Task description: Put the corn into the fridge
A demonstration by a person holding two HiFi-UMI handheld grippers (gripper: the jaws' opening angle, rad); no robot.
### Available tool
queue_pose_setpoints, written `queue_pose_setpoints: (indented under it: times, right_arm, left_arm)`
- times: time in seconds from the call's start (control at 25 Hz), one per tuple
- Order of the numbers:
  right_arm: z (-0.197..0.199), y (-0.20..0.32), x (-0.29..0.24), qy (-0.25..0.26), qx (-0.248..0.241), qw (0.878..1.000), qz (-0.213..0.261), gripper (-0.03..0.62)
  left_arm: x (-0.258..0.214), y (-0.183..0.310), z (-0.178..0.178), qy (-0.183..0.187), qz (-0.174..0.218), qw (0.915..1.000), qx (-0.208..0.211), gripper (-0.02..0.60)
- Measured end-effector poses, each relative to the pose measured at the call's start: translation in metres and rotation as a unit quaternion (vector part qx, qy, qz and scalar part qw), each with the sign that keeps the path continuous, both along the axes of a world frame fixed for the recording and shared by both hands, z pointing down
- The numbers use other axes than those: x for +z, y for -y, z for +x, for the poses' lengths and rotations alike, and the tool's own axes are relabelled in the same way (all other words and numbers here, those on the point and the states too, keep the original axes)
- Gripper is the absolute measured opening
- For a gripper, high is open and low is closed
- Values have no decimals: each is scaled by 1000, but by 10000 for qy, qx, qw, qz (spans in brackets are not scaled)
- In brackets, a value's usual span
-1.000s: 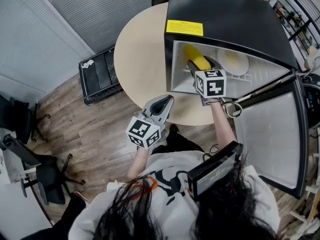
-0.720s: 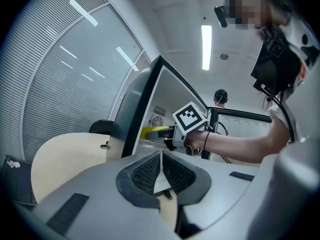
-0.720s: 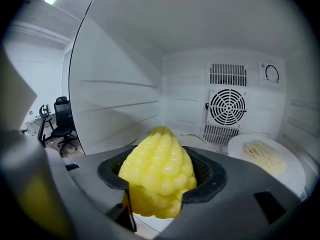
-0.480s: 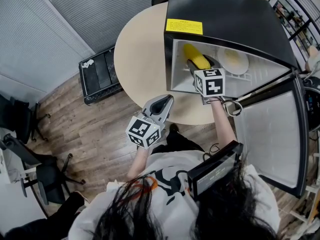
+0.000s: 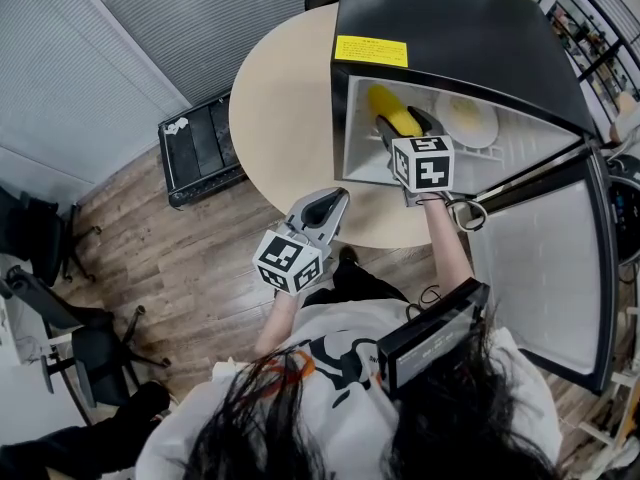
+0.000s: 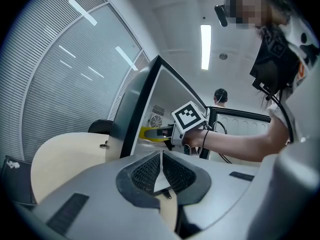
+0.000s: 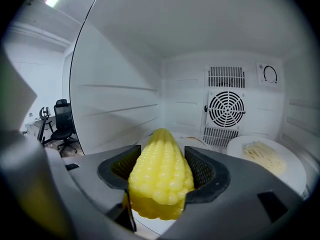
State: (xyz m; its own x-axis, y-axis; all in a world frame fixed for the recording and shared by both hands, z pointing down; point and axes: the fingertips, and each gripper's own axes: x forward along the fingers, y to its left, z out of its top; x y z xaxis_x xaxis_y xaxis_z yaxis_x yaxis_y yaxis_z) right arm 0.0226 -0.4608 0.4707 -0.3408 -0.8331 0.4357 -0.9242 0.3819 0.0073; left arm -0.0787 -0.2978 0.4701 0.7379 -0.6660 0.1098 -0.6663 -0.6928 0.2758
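The right gripper reaches into the open fridge, its fingers clamped on the sides of the corn. The cob's long axis runs along the fingers, with its tapered tip pointing at the back wall and fan grille. A plate of food sits to its right. The left gripper, fingers closed and empty, hangs over the near edge of the round surface.
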Motion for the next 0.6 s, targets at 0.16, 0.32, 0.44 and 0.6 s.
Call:
queue_pose_setpoints:
  times: [0.16, 0.32, 0.44, 0.6]
  right_arm:
    - [0, -1, -8, 58, -15, 9999, 86, 262]
    - [0, -4, -15, 113, 6, 9998, 155, 262]
    - [2, -9, -21, 188, 24, 9996, 214, 262]
    - [2, -16, -35, 259, 17, 9990, 374, 262]
  left_arm:
    - [-1, 0, -3, 1, 10, 10000, -39, 14]
    - [-1, 0, -6, 5, 6, 10000, -59, 14]
    - [-2, 0, -7, 9, 19, 10000, -61, 14]
    - [-3, -4, -6, 18, 45, 10000, -54, 14]
